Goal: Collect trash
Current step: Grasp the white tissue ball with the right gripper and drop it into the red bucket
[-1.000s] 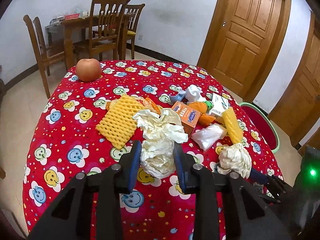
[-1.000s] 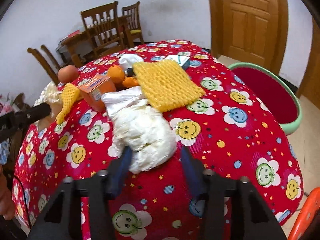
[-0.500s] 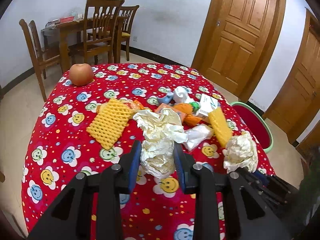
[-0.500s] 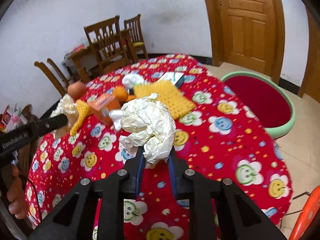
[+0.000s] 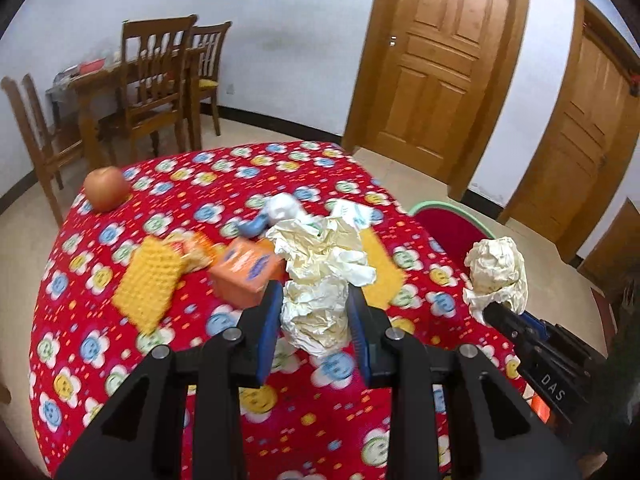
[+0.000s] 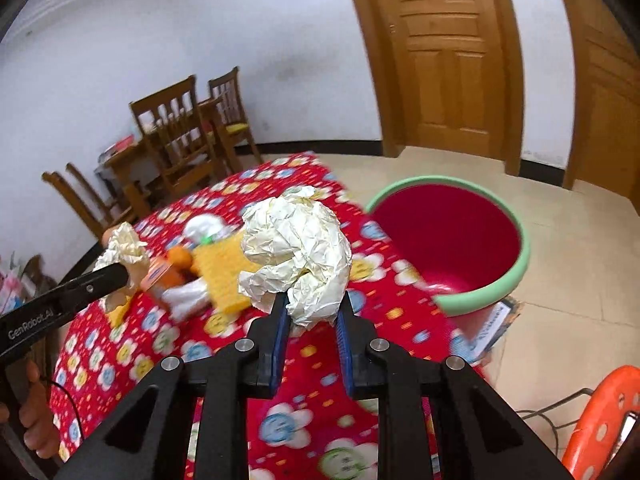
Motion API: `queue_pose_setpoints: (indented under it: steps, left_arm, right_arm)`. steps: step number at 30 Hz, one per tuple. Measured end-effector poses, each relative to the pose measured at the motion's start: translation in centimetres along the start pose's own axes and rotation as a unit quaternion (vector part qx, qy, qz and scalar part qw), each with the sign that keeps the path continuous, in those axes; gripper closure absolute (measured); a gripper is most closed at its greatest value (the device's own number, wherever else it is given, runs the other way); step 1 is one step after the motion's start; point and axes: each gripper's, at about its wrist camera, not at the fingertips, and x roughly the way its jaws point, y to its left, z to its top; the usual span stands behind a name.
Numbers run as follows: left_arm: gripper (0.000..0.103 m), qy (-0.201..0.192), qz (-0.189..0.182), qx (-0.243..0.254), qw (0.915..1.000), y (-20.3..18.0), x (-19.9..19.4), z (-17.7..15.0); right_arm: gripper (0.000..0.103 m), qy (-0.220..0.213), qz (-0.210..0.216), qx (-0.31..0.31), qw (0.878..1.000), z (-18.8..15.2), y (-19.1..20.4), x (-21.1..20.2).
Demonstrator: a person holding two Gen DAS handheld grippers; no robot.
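Note:
My left gripper [image 5: 314, 320] is shut on a crumpled cream paper wad [image 5: 320, 276], held just above the red smiley tablecloth [image 5: 168, 360]. My right gripper [image 6: 311, 312] is shut on a second crumpled paper ball [image 6: 298, 248], lifted clear of the table. In the left wrist view that ball [image 5: 496, 270] shows at the right. A red bin with a green rim [image 6: 520, 264] stands on the floor beyond the table's right edge. An orange box [image 5: 246, 270], a yellow foam net [image 5: 150, 282] and a white bundle [image 5: 282, 208] lie on the cloth.
An apple [image 5: 106, 189] sits at the table's far left. Wooden chairs [image 5: 156, 80] and a side table stand by the back wall, with doors [image 5: 436, 64] behind. An orange stool [image 6: 600, 420] is at the right. A person's hand [image 6: 36, 420] holds the left gripper.
The right gripper closed on its paper ball and lifted it off the table. The left gripper rose with its wad. Both views swung towards the bin.

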Motion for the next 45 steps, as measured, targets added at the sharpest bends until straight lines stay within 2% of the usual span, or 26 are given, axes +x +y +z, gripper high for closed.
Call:
queue_pose_setpoints:
  steps: [13,25,35,38,45]
  left_arm:
    - [0.071,0.003,-0.039,0.062,0.9973,-8.0,4.7,3.8]
    - [0.071,0.030,-0.053,0.095,0.9936,-12.7,10.5,5.6]
    - [0.071,0.052,-0.051,0.110,0.9913,-14.6,14.0,5.8]
    - [0.071,0.055,-0.047,0.113,0.9909,-14.8,14.6,5.9]
    - [0.071,0.059,-0.047,0.118,0.9901,-15.6,15.3,5.8]
  right_arm:
    - [0.081,-0.010,-0.062,0.051,0.997,2.8,-7.6,1.9]
    - [0.080,0.014,-0.112,0.096,0.989,4.1,-13.6,6.0]
    - [0.076,0.031,-0.117,0.107,0.987,3.9,-15.2,8.0]
    - [0.071,0.026,-0.110,0.109,0.988,4.0,-15.3,8.0]
    - [0.068,0.008,-0.101,0.119,0.988,4.1,-15.5,6.7]
